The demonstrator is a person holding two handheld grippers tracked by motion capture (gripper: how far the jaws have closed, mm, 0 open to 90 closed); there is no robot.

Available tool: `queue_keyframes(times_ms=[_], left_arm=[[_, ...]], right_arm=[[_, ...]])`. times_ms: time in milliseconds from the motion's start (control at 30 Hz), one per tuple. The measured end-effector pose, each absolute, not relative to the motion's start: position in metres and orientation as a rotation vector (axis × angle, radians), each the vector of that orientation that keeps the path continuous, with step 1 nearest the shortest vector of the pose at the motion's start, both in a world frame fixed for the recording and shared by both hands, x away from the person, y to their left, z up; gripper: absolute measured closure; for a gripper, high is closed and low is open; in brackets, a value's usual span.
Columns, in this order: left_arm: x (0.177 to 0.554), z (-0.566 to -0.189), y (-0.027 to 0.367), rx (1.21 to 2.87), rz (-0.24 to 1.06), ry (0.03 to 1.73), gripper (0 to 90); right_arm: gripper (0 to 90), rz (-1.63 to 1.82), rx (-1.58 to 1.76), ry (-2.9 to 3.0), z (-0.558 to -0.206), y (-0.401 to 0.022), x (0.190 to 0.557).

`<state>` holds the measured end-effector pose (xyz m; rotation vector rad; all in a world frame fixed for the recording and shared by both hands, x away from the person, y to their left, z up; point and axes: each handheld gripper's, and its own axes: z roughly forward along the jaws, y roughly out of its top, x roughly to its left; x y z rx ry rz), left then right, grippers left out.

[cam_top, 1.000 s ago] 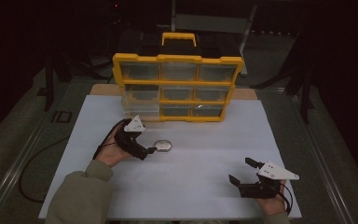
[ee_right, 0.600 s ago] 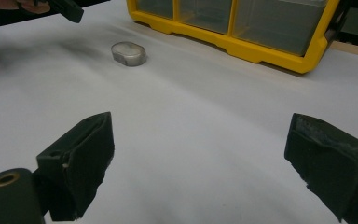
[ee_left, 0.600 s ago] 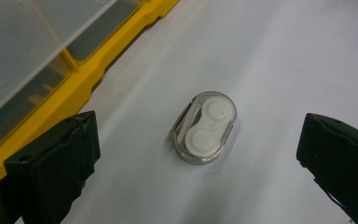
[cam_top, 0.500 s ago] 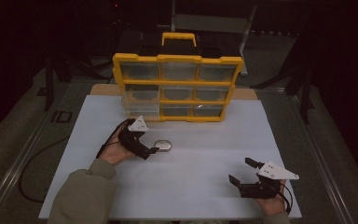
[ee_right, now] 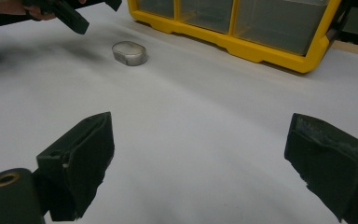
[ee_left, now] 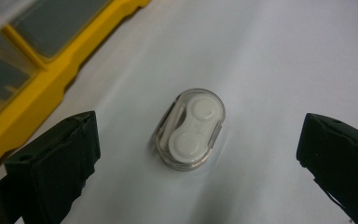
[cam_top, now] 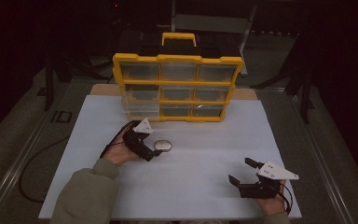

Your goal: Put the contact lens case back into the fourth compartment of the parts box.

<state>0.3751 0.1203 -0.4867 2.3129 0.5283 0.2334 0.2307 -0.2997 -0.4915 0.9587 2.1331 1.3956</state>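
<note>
High view half-hides the clear case (cam_top: pixel 162 146) behind the wide-open left gripper (cam_top: pixel 150 148).

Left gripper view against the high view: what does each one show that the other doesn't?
The left gripper view alone reveals two round white caps inside the small clear oval plastic case. The high view alone shows the yellow organiser's black-and-yellow handle and the right gripper, open, near the table's front edge. Both share the case, the yellow drawer organiser, the white table top and the open left gripper.
</note>
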Motion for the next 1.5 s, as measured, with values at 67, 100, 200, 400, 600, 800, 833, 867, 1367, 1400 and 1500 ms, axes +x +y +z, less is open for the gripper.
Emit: queue_keyframes(times_ms=[67, 100, 200, 400, 600, 800, 833, 867, 1367, 1400, 1500], left_arm=[[0.376, -0.488, 0.119, 2.324, 0.212, 0.521, 0.3], [0.377, -0.489, 0.118, 2.330, 0.200, 0.517, 0.3], [0.379, -0.492, 0.116, 2.352, 0.169, 0.518, 0.3], [0.383, -0.497, 0.114, 2.367, 0.143, 0.520, 0.3], [0.388, -0.502, 0.112, 2.405, 0.140, 0.518, 0.3], [0.392, -0.506, 0.110, 2.442, 0.120, 0.511, 4.2], [0.392, -0.507, 0.109, 2.445, 0.113, 0.512, 4.8], [0.392, -0.507, 0.108, 2.450, 0.113, 0.511, 5.6], [0.399, -0.511, 0.092, 2.545, 0.094, 0.457, 19.3], [0.400, -0.511, 0.091, 2.550, 0.093, 0.453, 20.5], [0.402, -0.513, 0.091, 2.554, 0.069, 0.447, 23.9]], right_arm=[[7.8, 1.396, 0.960, 2.134, -0.492, -0.300, 0.231], [7.8, 1.395, 0.960, 2.134, -0.492, -0.300, 0.231], [7.8, 1.395, 0.961, 2.136, -0.492, -0.300, 0.231], [7.8, 1.396, 0.963, 2.136, -0.492, -0.300, 0.231], [7.8, 1.398, 0.962, 2.140, -0.492, -0.300, 0.231], [7.8, 1.395, 0.960, 2.144, -0.493, -0.299, 0.231], [7.7, 1.396, 0.960, 2.144, -0.493, -0.299, 0.231], [7.7, 1.397, 0.959, 2.143, -0.493, -0.299, 0.231], [7.7, 1.399, 0.961, 2.152, -0.494, -0.299, 0.232], [7.8, 1.399, 0.961, 2.152, -0.494, -0.299, 0.232], [7.8, 1.399, 0.964, 2.153, -0.494, -0.299, 0.232]])
